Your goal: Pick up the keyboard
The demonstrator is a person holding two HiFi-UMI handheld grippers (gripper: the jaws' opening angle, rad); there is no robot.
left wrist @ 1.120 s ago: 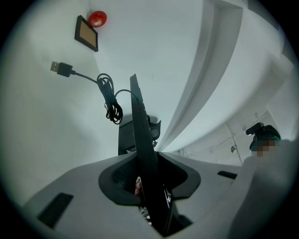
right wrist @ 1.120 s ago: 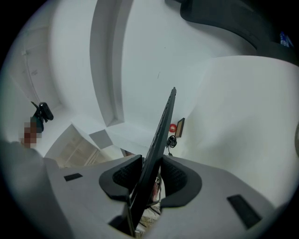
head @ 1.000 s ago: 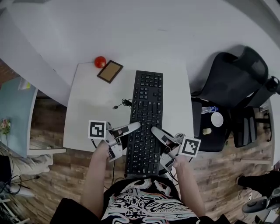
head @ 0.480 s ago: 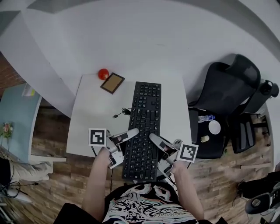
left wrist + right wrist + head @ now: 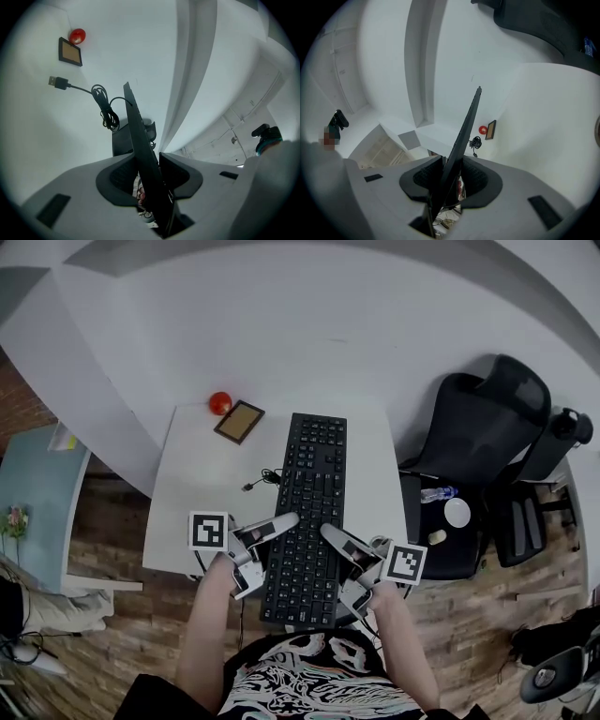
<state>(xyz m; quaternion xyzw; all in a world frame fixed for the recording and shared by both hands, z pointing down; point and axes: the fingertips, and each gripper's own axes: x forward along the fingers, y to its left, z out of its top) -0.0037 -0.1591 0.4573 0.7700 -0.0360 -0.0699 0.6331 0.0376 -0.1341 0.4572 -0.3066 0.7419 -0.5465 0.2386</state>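
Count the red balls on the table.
1: the ball at the table's far left corner, beside the brown frame. The keyboard could hide another.

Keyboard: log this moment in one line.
keyboard: gripped at both long edges | left claw: on keyboard, jaws just opened wider | right claw: on keyboard

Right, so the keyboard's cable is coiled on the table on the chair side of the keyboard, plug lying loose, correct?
Not quite. The head view shows the cable coiled on the other side of the keyboard, away from the chair, toward the red ball. It is on the table with its plug loose, as you said.
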